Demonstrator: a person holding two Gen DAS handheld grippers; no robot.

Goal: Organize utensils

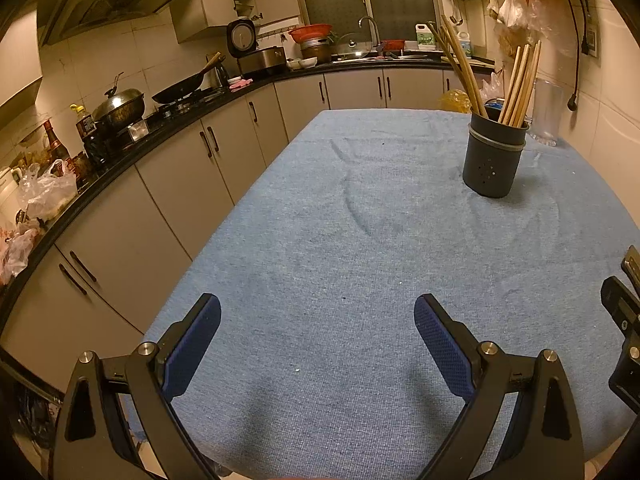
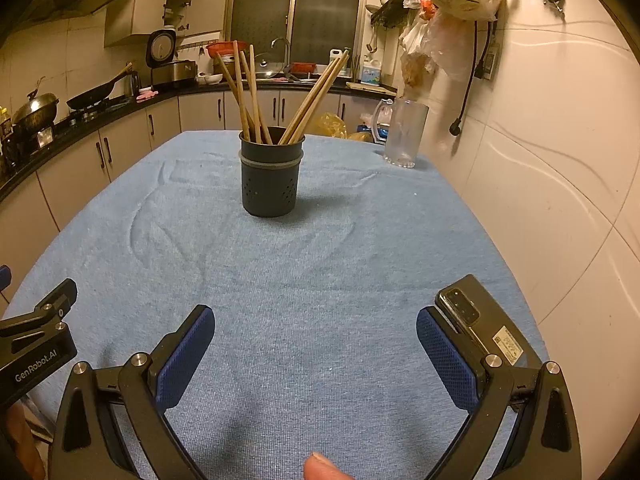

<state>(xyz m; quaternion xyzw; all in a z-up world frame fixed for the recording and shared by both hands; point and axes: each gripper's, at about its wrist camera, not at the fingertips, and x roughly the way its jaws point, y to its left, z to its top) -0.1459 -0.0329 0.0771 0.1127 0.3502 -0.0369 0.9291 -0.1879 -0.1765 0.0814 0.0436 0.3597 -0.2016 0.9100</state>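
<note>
Chopsticks (image 2: 256, 96) stand in a dark holder (image 2: 270, 178) on the table (image 2: 320, 280), which is covered by a blue cloth. In the right wrist view the holder sits upright at 12 o'clock, well beyond the tool tips; one bundle of sticks leans toward 11 o'clock and the other toward 1 o'clock. In the left wrist view the same holder (image 1: 494, 156) appears at 1 o'clock, its chopsticks (image 1: 520, 84) again split into two leaning groups.

Left tool (image 1: 318, 320): fingers spread wide, blue pads (image 1: 192, 352) facing inward, nothing between them, only cloth (image 1: 360, 220) below. Right tool (image 2: 316, 332): fingers likewise wide apart and holding nothing, with bare cloth between the pads (image 2: 184, 360). A fingertip (image 2: 320, 466) shows at 6 o'clock in the right wrist view.

A phone (image 2: 478, 328) lies on the table just outside the right finger, at 4 o'clock. Part of the left tool's body enters the right wrist view at 8 o'clock.

A clear jug (image 2: 404, 132) stands on the table at 1 o'clock beyond the holder, near the wall. A kitchen counter (image 2: 80, 116) with a wok (image 2: 94, 94) and a lidded pot (image 2: 38, 108) runs along 9 to 11 o'clock. Plastic bags (image 2: 452, 8) hang on the wall at 1 o'clock.
</note>
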